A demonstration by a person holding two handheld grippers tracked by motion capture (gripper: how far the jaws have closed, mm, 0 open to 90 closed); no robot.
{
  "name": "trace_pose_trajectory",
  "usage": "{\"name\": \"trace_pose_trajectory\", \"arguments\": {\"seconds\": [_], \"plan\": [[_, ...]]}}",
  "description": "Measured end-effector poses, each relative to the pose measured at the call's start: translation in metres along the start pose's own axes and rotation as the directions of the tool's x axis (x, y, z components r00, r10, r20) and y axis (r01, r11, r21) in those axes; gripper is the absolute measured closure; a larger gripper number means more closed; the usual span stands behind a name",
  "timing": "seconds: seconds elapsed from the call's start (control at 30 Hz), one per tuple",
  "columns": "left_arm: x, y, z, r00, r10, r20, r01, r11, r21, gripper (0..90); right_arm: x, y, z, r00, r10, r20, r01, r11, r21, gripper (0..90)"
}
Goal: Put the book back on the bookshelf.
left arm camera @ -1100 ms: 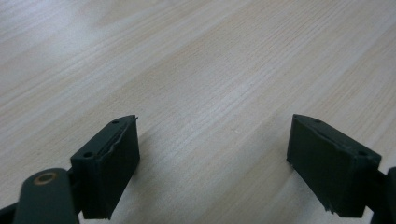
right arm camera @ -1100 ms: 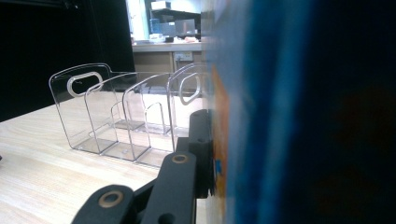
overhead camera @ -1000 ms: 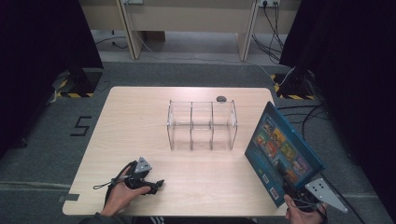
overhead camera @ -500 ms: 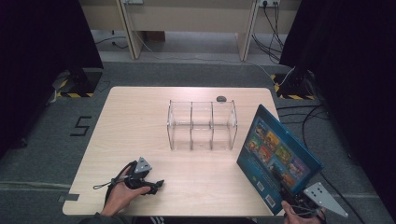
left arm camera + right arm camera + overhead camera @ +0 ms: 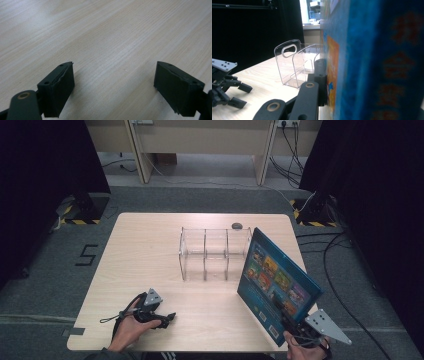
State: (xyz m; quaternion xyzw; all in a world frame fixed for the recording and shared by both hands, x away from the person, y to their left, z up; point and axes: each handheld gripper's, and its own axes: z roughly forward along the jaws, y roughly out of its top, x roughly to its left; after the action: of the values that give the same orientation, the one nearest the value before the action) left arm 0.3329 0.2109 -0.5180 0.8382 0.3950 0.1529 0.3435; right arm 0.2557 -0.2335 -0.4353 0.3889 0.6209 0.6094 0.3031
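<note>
Now our right gripper [image 5: 295, 332] clamps the blue book [image 5: 278, 285] upright; the clear rack [image 5: 215, 252] lies ahead-left, slots parallel to it.

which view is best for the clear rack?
High view: the whole clear rack with its compartments shows on the table. The right gripper view catches one end, partly behind the book. The left gripper view gives bare tabletop.

Two black jaws of the left gripper [image 5: 113, 90] rise from the bottom edge, standing wide apart with nothing between them. Beneath them lies the pale wooden table [image 5: 107, 37], its grain running diagonally
</note>
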Motion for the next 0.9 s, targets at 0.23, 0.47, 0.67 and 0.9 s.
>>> {"name": "trace_pose_trajectory", "arguments": {"seconds": [0.23,0.47,0.67,0.9], "plan": [[0.000,0.000,0.000,1.0000,0.001,0.003,-0.001,1.0000,-0.001,15.5,0.003,0.005,0.028,0.9998,-0.005,0.019,0.005,1.000,0.009,83.0],[0.000,0.000,0.000,1.0000,0.002,0.003,-0.002,1.0000,0.001,15.5,0.006,0.009,0.047,0.9994,-0.017,0.031,0.017,1.000,0.002,83.0],[0.000,0.000,0.000,1.0000,0.004,0.004,-0.004,1.0000,0.002,15.6,0.007,0.014,0.060,0.9975,-0.046,0.053,0.046,0.999,-0.006,83.0],[0.000,0.000,0.000,1.0000,0.006,0.006,-0.006,1.0000,0.002,15.5,0.007,0.016,0.082,0.9937,-0.072,0.086,0.073,0.997,-0.009,83.0]]}}
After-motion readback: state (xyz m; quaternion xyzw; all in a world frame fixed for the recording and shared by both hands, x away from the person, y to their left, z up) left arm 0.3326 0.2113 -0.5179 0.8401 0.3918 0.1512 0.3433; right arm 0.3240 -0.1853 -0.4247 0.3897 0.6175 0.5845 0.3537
